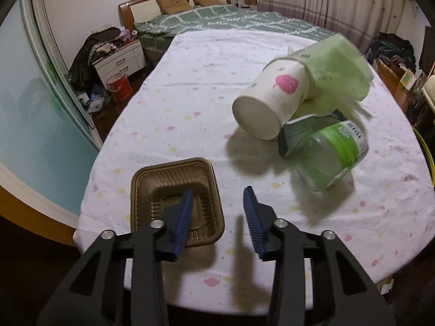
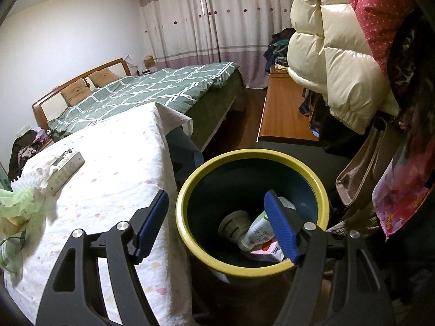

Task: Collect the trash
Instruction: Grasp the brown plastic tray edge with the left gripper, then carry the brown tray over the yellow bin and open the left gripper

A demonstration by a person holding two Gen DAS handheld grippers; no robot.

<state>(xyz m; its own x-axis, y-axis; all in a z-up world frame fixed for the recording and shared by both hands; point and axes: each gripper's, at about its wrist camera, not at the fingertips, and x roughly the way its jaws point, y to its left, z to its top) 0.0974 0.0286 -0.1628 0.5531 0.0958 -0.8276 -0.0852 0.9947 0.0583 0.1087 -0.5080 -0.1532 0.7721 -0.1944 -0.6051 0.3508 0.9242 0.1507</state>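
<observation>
**Operator:** How much of the trash is collected?

**Technician:** Part of it. In your right wrist view the yellow-rimmed bin (image 2: 251, 213) sits at centre, beside the tabletop's edge. It already holds a tube (image 2: 257, 231), a grey ribbed item (image 2: 233, 225) and a pink-and-white wrapper (image 2: 267, 250). Your right tongs (image 2: 217, 224) stand spread over the bin with nothing between them.

**Operator:** What remains?

**Technician:** In your left wrist view, a brown plastic tray (image 1: 176, 201) lies lower centre. A paper cup (image 1: 272, 100) with a pink print lies on its side at centre right, touching a green plastic bag (image 1: 339, 68). Just below it lie a clear bottle (image 1: 331, 157) with a green label and a flattened pouch (image 1: 301, 133). A small carton (image 2: 66, 169) and crumpled tissue (image 2: 30, 180) show at the left of the right wrist view. Judge the task roughly at its midpoint.

**Operator:** And the left tongs?

**Technician:** Your left tongs (image 1: 218, 198) are parted and pinch nothing; one pad overlaps the tray in the view, the other hangs above bare cloth.

**Operator:** Surface and room?

**Technician:** The tabletop (image 1: 190, 103) carries a white cloth with pastel spots. Behind it stands a bed (image 1: 225, 19) with a green checked cover, then curtains (image 2: 223, 21). Coats (image 2: 339, 54) hang at upper right.
</observation>
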